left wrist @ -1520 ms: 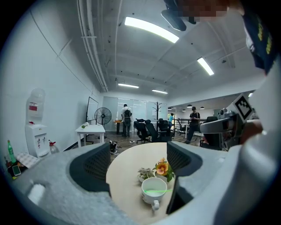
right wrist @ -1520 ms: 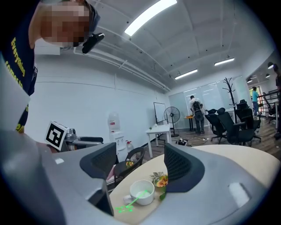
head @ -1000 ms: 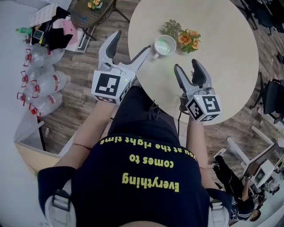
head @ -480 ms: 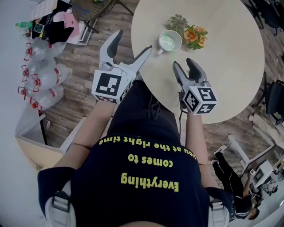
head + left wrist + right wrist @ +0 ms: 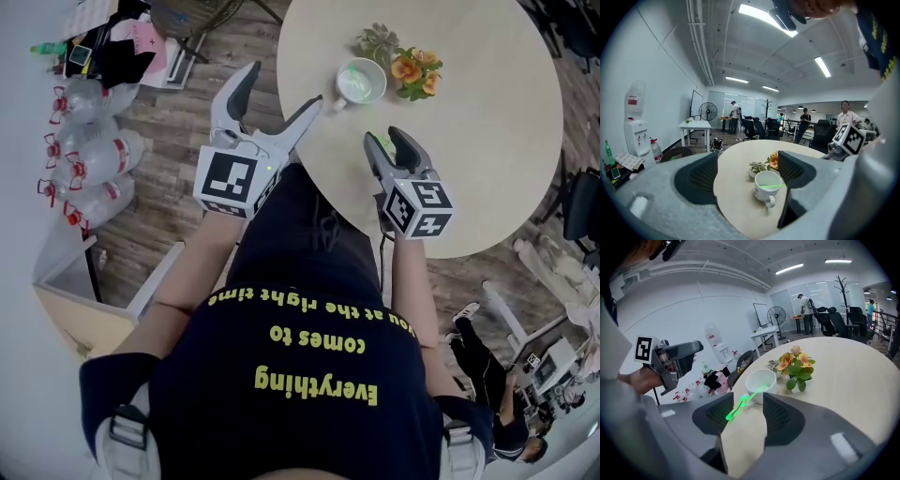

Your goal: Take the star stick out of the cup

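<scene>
The right claw (image 5: pixel 386 141), its jaws just narrowed to half-open, brackets without pinching the free end of the green star stick (image 5: pixel 743 399), which leans from the cup (image 5: pixel 361 82) near the desk's (image 5: pixel 487 150) left edge, so the grasp looks close; the left claw (image 5: pixel 281 84) gapes empty.

The table (image 5: pixel 487 141) top looked smooth and matt, a pale even finish; the cup (image 5: pixel 361 81) toward ten o'clock on it was glossy white, like glazed ceramic; the star stick (image 5: pixel 740 405) was translucent green plastic. The left gripper (image 5: pixel 284 82) had matt grey plastic shells and dark, finely gridded pads (image 5: pixel 703 177); the floor (image 5: pixel 178 159) at nine o'clock was wood plank; the shirt (image 5: pixel 309 375) was dark matt cloth.
</scene>
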Motion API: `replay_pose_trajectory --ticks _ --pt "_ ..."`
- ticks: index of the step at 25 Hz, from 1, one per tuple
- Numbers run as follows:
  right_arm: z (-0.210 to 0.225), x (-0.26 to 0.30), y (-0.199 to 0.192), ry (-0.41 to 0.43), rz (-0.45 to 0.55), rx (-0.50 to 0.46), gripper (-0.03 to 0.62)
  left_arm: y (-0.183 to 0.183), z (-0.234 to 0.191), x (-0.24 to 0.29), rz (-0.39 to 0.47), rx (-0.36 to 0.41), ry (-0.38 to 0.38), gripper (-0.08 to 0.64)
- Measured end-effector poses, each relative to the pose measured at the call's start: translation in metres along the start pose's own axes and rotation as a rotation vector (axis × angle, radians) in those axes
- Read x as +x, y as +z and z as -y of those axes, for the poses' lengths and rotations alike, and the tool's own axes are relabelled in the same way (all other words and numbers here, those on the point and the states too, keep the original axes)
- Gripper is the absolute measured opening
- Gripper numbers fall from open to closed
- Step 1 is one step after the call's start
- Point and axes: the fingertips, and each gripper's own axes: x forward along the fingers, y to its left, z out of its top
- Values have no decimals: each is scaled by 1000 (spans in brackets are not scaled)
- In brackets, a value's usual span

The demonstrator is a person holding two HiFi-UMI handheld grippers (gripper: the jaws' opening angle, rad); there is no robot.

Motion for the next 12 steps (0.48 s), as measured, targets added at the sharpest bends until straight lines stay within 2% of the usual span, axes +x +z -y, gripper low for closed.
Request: replay_pose_trajectory --ticks 7,12 --pt "3 -3 0 -28 2 -46 164 0 3 2 2 0 -2 407" --pt "6 -7 6 -71 18 -92 79 2 4 2 6 -3 0 405"
